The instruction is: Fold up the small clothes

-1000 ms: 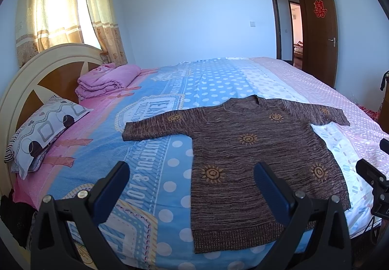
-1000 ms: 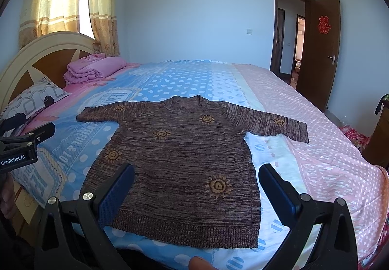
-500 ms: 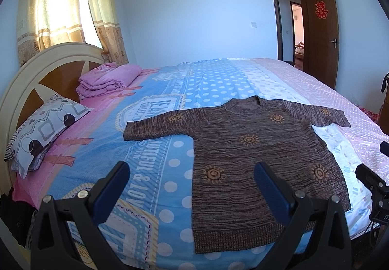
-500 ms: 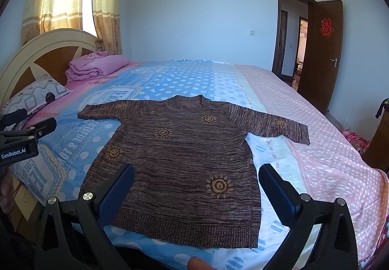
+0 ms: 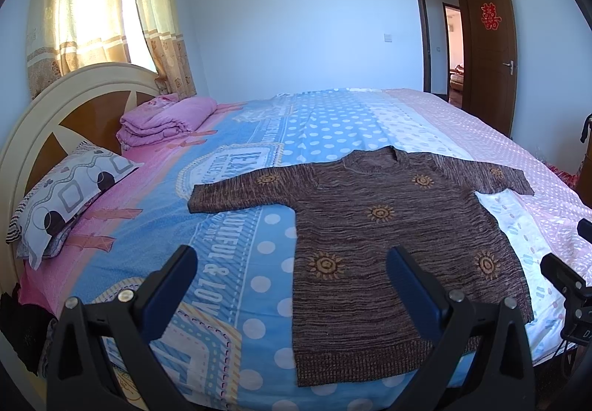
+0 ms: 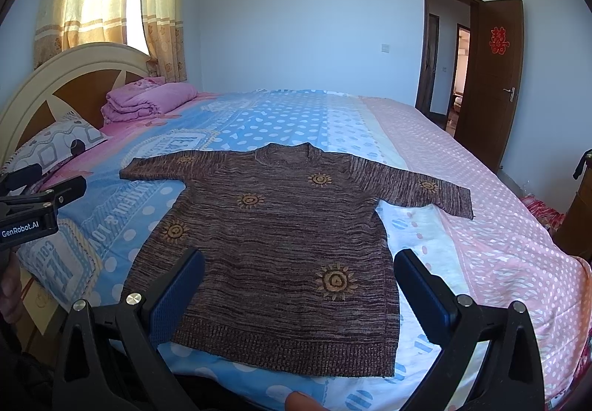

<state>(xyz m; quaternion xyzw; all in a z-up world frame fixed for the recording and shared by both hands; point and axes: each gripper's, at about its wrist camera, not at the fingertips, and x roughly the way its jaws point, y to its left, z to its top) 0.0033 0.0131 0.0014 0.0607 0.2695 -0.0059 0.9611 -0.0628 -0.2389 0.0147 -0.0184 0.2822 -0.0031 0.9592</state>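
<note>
A brown knit sweater [image 5: 388, 237] [image 6: 281, 248] with orange sun motifs lies flat on the bed, both sleeves spread out, hem toward me. My left gripper [image 5: 292, 266] hovers open above the bed's near edge, over the sweater's lower left part. Over the hem hangs my right gripper [image 6: 299, 270], also open, with nothing between its fingers. In the right wrist view the left gripper [image 6: 33, 203] shows at the left edge; in the left wrist view the right gripper [image 5: 566, 281] shows at the right edge.
The bed [image 5: 236, 233] has a blue, pink and white dotted sheet. A folded pink blanket [image 5: 166, 120] and a patterned pillow [image 5: 66, 196] lie by the headboard [image 5: 40, 122] on the left. An open brown door [image 5: 488, 52] stands at the far right.
Both views have shifted slightly, with the sweater a little lower and farther right in each. The sweater has not moved and both grippers stay open.
</note>
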